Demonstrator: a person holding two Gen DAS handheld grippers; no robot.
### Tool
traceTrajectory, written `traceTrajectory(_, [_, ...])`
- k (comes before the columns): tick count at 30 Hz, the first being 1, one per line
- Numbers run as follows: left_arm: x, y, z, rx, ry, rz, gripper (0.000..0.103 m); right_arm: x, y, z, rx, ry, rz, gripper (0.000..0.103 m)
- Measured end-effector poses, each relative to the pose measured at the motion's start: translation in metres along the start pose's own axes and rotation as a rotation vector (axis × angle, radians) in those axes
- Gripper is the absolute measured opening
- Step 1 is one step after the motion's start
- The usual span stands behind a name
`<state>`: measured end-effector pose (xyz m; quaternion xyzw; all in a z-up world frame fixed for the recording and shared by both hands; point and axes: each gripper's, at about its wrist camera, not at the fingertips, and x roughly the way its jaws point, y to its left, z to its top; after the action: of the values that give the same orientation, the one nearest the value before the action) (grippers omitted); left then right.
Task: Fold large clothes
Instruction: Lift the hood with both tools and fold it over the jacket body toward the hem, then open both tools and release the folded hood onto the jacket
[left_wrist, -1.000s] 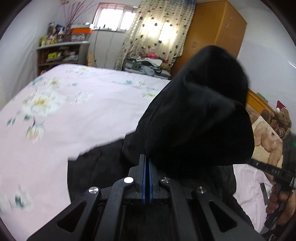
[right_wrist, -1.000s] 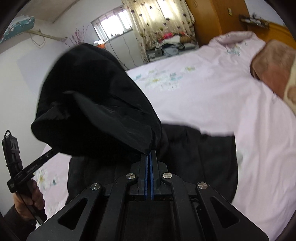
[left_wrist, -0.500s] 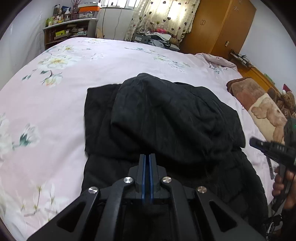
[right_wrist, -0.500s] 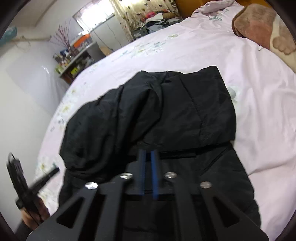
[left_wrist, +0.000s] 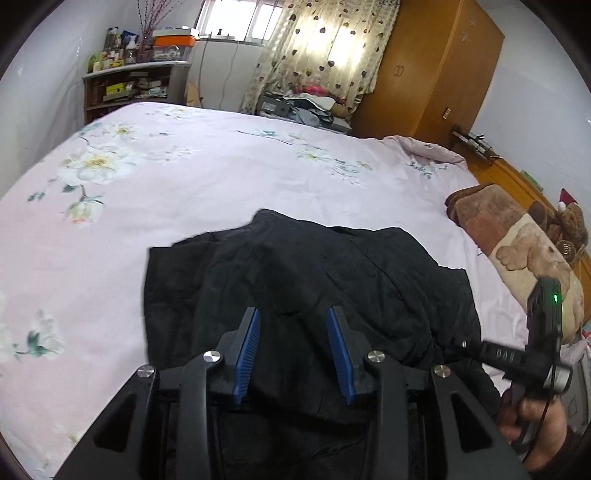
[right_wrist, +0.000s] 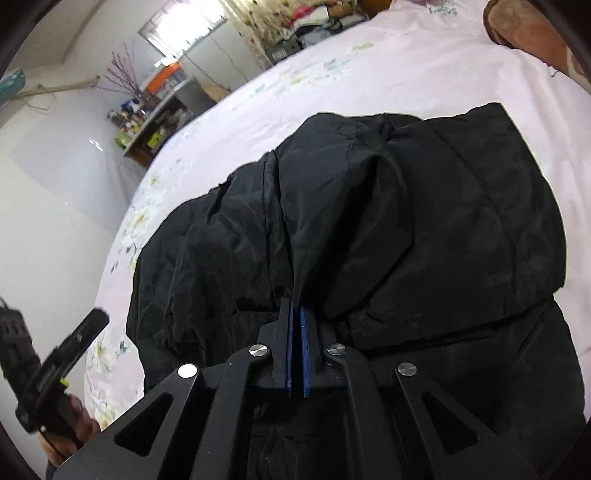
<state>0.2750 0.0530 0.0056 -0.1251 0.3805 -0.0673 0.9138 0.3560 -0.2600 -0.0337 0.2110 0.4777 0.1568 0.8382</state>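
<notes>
Now the black coat (left_wrist: 303, 280) lies folded over itself on the pink flowered bed (left_wrist: 184, 177), and its puffy top layer may spring back or slide askew once both grips are gone. The left gripper (left_wrist: 293, 350) has just opened and stands half spread above the cloth, while the right gripper (right_wrist: 295, 350), after parting and closing again, is pinched together at a fold, though I cannot tell whether cloth is caught. A second ago both lifted that flap high in the air.

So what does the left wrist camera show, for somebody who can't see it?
The left gripper, its jaws just opened, hovers over a folded black jacket lying on a pink flowered bedspread. A brown wardrobe stands behind.
</notes>
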Motion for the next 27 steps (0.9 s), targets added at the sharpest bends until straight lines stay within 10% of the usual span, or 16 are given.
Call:
traceTrajectory(8, [0.057, 0.016, -0.064, -0.016, 0.134, 0.046, 0.035, 0.015, -0.026, -0.025, -0.037, 0.057, -0.113, 0.003])
traceTrajectory(12, [0.043, 0.010, -0.053, -0.011, 0.166, 0.070, 0.035, 0.011, -0.019, -0.021, -0.062, 0.090, -0.129, 0.008])
traceTrajectory(19, [-0.013, -0.003, -0.018, 0.041, 0.019, 0.057, 0.035, -0.060, -0.001, 0.004, -0.169, -0.113, -0.144, 0.015])
traceTrajectory(27, [0.084, 0.010, 0.002, 0.047, 0.099, 0.143, 0.036, 0.004, -0.012, 0.065, -0.206, -0.098, -0.243, 0.015])
